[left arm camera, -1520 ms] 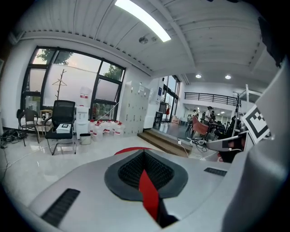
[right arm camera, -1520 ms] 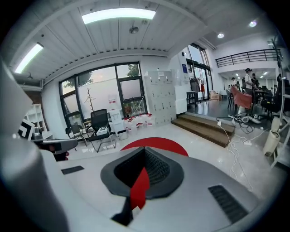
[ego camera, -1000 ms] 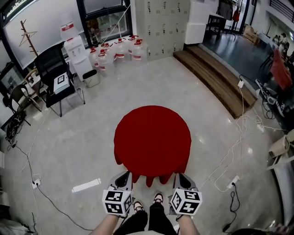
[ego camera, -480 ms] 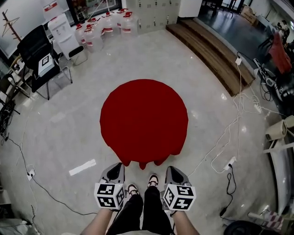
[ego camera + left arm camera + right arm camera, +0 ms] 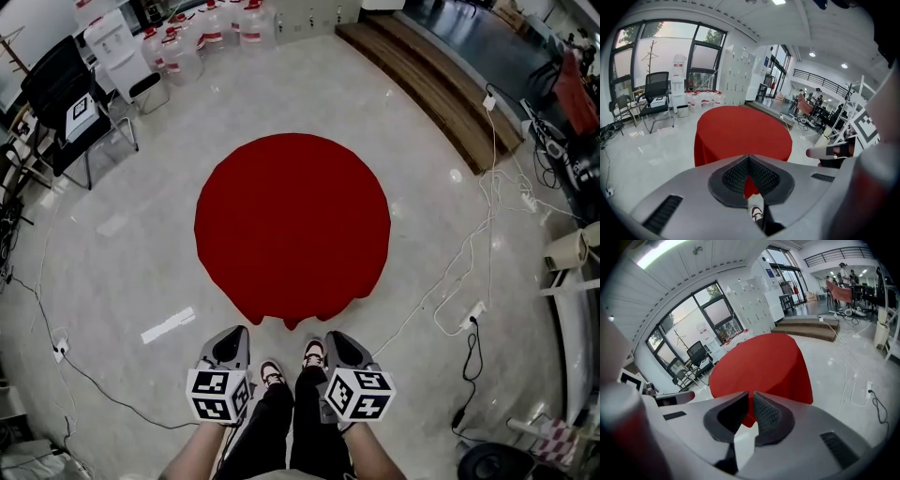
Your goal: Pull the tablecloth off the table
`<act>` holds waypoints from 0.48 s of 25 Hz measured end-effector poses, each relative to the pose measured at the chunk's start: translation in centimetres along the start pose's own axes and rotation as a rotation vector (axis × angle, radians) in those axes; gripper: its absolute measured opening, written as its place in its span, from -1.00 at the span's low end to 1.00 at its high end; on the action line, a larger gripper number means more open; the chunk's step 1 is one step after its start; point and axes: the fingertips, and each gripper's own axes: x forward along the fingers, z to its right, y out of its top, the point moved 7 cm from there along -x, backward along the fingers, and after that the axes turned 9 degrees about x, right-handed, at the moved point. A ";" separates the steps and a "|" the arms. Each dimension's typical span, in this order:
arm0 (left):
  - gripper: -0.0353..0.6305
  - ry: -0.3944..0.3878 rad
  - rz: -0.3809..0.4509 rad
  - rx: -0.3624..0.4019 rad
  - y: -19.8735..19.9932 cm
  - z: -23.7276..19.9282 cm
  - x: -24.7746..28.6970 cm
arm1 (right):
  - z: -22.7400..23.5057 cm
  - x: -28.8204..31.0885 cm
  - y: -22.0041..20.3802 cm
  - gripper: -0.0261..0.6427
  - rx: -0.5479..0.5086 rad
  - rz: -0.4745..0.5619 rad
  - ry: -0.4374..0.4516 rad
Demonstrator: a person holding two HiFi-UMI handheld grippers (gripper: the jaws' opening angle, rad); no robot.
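A round table under a red tablecloth (image 5: 292, 225) stands in the middle of the floor, and the cloth hangs down all round it. In the head view my left gripper (image 5: 232, 335) and right gripper (image 5: 330, 337) are side by side just short of the cloth's near hem, touching nothing. Both are shut and empty. The left gripper view looks past my left gripper (image 5: 749, 160) at the red tablecloth (image 5: 740, 133) ahead. Beyond my right gripper (image 5: 751, 398), the right gripper view shows the red tablecloth (image 5: 761, 364) as well.
Black chairs (image 5: 70, 103), a water dispenser (image 5: 112, 42) and water bottles (image 5: 202, 28) stand far left. A wooden step (image 5: 431, 84) runs along the far right. Cables (image 5: 487, 225) and a power strip (image 5: 473, 314) lie right of the table. A white strip (image 5: 169, 325) lies near left.
The head view has tilted down and come closer: the table now sits higher and larger in it. Both grippers stay shut in front of my legs, slightly closer together.
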 end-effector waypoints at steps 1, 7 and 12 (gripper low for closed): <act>-0.84 0.001 -0.007 -0.003 -0.3 0.0 0.1 | 0.2 0.2 -0.3 -0.84 0.017 -0.007 0.001; -0.84 0.006 -0.033 -0.024 -2.3 -0.6 0.7 | 1.9 1.7 -1.9 -0.50 0.039 -0.044 -0.029; -0.84 0.016 -0.048 -0.039 -3.6 -0.8 0.9 | 2.0 3.2 -3.2 -0.28 0.010 -0.074 -0.022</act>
